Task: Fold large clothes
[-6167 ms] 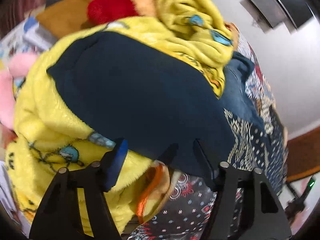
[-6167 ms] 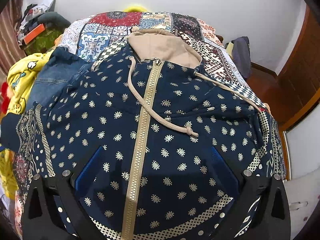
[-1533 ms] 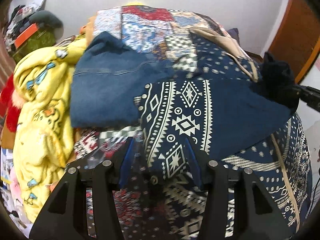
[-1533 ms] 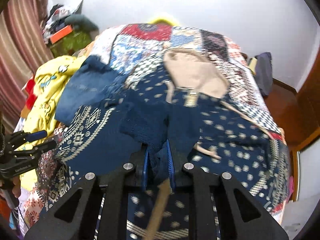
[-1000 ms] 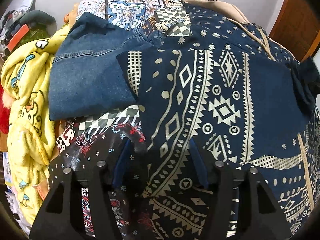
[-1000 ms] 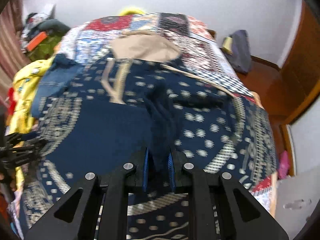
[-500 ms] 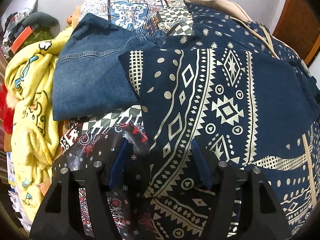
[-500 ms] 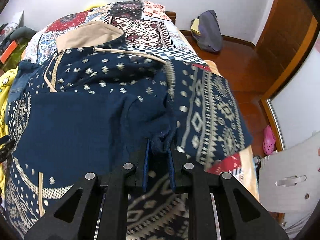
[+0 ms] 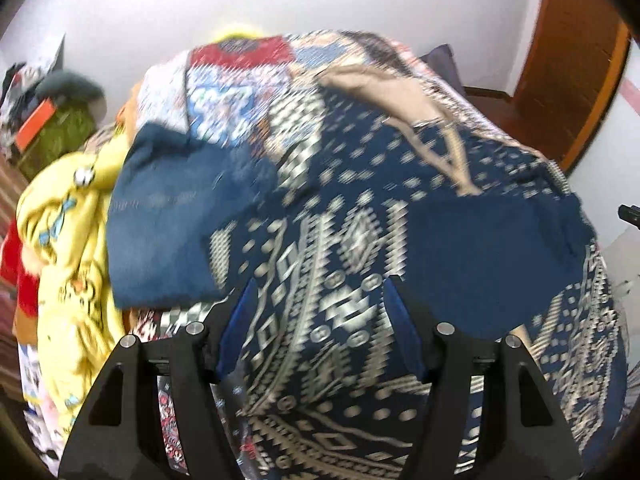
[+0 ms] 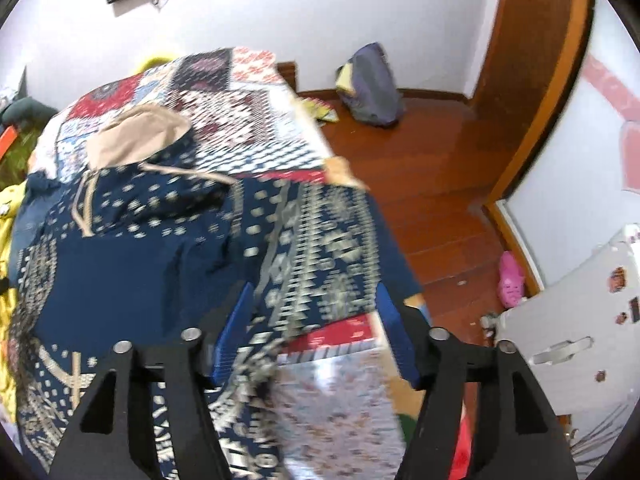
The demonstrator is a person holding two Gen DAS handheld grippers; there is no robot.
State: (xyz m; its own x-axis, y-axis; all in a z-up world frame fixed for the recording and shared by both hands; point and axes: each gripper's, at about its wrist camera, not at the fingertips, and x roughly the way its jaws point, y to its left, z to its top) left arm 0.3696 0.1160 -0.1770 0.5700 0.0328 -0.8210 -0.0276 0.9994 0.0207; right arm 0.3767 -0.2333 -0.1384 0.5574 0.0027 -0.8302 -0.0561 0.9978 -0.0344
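Observation:
A navy patterned zip hoodie [image 9: 360, 208] with a beige hood [image 10: 136, 140] lies flat on the bed. One sleeve [image 9: 472, 256] is folded across its chest, plain navy inside showing. The other sleeve [image 10: 332, 248] lies along the bed's right edge. My left gripper [image 9: 320, 320] is open and empty, hovering over the hoodie's lower left part. My right gripper [image 10: 316, 320] is open and empty above the right sleeve near the bed's edge. The hoodie also shows in the right wrist view [image 10: 120, 264].
Folded blue jeans [image 9: 168, 216] and a yellow fleece blanket [image 9: 68, 264] lie left of the hoodie on the patchwork bedspread [image 10: 248, 120]. A wooden floor [image 10: 424, 184] with a grey bag [image 10: 372, 88] and a pink shoe [image 10: 510, 280] lies right of the bed.
My right gripper has opened and let go of the navy sleeve, which now lies across the chest, then swung right over the other sleeve. My left gripper has lifted and tilted up.

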